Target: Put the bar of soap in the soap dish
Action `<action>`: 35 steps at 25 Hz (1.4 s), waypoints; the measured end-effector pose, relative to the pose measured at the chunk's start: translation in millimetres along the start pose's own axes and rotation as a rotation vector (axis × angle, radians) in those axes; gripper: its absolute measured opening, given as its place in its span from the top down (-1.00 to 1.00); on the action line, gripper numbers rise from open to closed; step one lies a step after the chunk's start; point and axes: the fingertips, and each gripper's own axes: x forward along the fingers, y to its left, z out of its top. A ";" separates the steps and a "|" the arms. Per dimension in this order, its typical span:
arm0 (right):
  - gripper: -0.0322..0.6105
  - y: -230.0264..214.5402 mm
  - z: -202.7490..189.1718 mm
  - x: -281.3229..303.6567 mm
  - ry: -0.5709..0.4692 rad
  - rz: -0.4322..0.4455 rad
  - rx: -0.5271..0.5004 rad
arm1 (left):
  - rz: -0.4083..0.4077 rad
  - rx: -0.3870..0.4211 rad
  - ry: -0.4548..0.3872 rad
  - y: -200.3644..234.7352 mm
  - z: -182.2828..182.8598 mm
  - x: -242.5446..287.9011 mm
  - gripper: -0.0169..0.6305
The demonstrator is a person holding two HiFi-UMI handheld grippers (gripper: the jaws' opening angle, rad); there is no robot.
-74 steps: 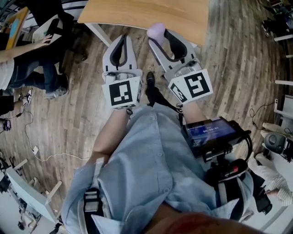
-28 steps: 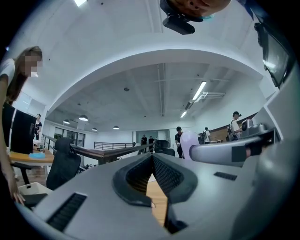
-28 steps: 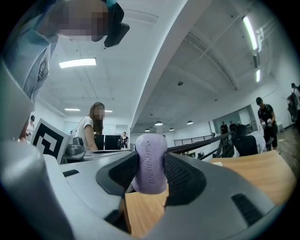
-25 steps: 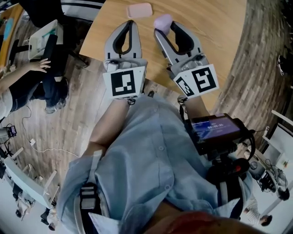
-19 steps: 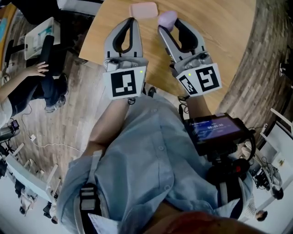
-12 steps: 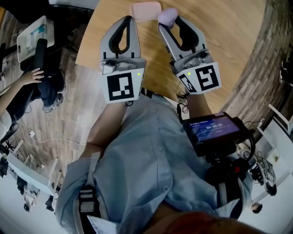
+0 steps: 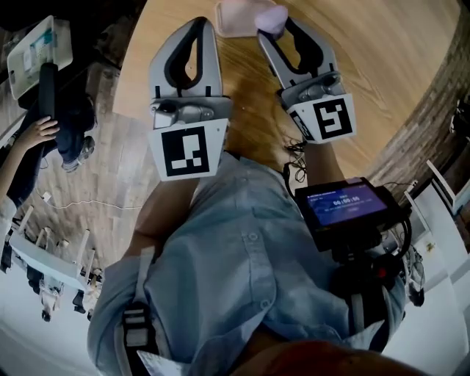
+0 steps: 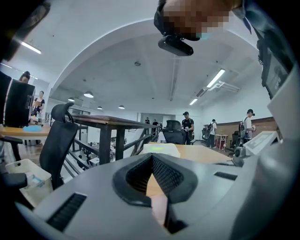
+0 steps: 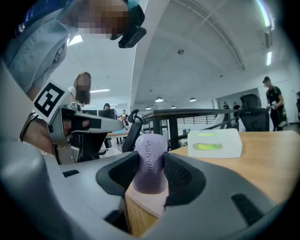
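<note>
Over at the left a seated person's hand rests by a dark office chair, on a floor of grey-brown planks. Next comes the rounded edge of a pale wooden table, its grain running the length of the top.

The left gripper reaches out over the table's near part. Its jaws are pressed together at the tips with nothing between them, which its own view shows plainly. Just beyond and to the right of those tips lies the pink soap dish, flat on the wood close to the table's edge.

The right gripper is pinching the lilac bar of soap, which stands upright between the jaws with raised lettering down its face. The bar hangs over the right end of the soap dish. I cannot tell whether its underside touches the pink surface. The table's edge shows just beneath.

Farther along the tabletop sits a white box with a glowing green strip on its side. It is well apart from the dish, and it also shows in the left gripper view.

Behind it the room is a big open office: dark-framed desks, another black chair, long strip lights on a pale ceiling, and a few people standing at the far end. At the right, a small lit screen is strapped to the front of the person holding the grippers.
</note>
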 end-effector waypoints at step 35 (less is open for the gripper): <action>0.35 11.5 -18.3 8.9 0.133 0.084 -0.164 | 0.039 -0.022 0.013 5.5 2.6 -16.2 0.92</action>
